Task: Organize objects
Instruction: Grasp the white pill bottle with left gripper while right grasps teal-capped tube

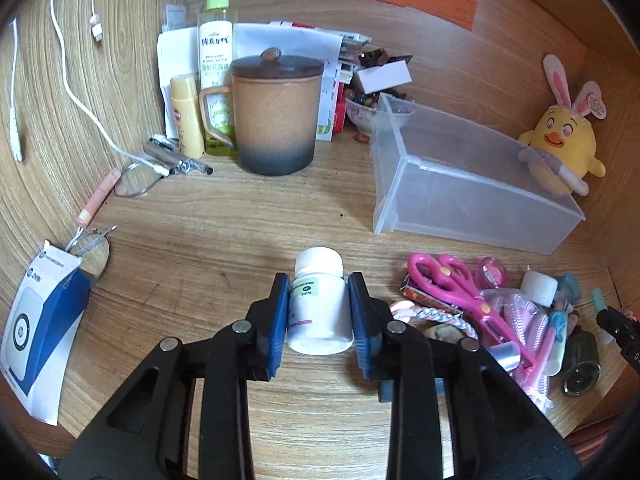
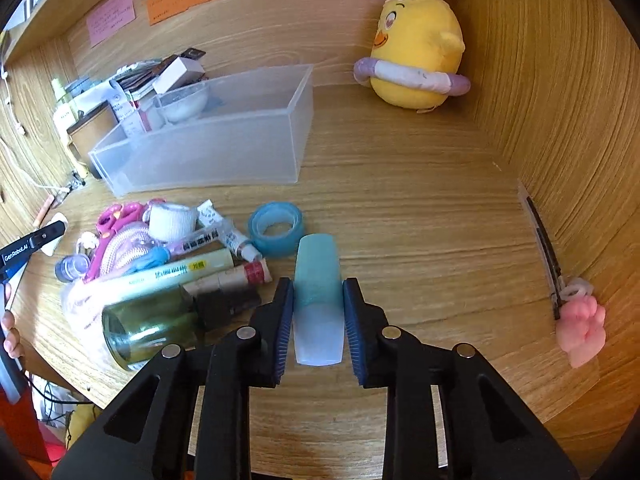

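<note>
My left gripper point(image 1: 319, 286) is shut on a white pill bottle point(image 1: 318, 304), held between the blue pads above the wooden desk. My right gripper point(image 2: 318, 292) is shut on a pale blue-green plastic tube point(image 2: 319, 300). An empty translucent plastic bin point(image 1: 460, 178) lies on the desk beyond the left gripper and also shows in the right wrist view point(image 2: 216, 136). A pile of small items sits in front of it: pink scissors point(image 1: 452, 280), a blue tape roll point(image 2: 276, 228), tubes and a green glass bottle point(image 2: 152, 328).
A lidded brown mug point(image 1: 276, 116), a spray bottle point(image 1: 216, 64), pens, glasses and a white cable point(image 1: 80, 100) sit at the left. A blue-and-white box point(image 1: 44, 320) lies at near left. A yellow plush chick point(image 2: 416, 52) stands by the back wall. A pink paw charm point(image 2: 582, 328) lies at right.
</note>
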A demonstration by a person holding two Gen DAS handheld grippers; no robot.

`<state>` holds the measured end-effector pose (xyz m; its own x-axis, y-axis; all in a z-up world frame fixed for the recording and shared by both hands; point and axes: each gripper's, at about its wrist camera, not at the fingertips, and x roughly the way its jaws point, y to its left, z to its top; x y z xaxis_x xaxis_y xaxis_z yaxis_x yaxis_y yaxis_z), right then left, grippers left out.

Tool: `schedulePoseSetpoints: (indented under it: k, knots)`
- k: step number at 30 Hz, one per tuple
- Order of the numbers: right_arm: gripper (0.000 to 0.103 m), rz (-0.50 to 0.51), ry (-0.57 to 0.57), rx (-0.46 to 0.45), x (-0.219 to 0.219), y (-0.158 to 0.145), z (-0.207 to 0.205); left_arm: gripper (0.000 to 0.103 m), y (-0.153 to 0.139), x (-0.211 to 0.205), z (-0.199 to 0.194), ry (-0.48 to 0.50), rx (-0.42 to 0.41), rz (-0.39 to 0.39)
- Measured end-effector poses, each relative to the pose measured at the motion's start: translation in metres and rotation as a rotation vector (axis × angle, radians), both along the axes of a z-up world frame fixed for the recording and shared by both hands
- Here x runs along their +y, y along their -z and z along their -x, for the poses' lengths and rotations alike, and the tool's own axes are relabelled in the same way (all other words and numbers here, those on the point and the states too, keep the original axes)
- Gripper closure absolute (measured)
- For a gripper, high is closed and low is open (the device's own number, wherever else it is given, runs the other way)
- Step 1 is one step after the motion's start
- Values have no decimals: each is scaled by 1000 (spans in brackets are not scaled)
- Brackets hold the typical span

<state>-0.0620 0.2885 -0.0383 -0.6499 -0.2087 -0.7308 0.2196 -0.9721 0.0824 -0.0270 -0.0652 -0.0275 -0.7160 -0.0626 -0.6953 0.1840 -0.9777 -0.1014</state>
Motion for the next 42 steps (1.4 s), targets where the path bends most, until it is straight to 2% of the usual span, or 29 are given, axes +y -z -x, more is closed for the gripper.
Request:
schedulePoseSetpoints:
  k: [9, 16, 21, 29, 35, 42]
  knots:
    - [80, 14, -48, 165, -13, -56, 29, 74, -51, 20, 21, 106, 112, 15]
    - [80, 46, -114, 199, -34, -78, 65, 74, -70, 36, 52, 183, 133, 22]
    - [80, 55, -166, 155, -47, -76, 97, 74, -65, 45, 81, 237, 77, 18]
    - [80, 16, -217, 51, -70, -54, 137, 74, -47, 51, 130, 309, -50, -15]
    - [80, -35, -277, -18, -89, -36, 156, 74, -32, 62, 156, 349, -128, 13]
    - [80, -81, -333, -88, -112, -19, 172, 74, -19, 78, 169, 392, -173, 75]
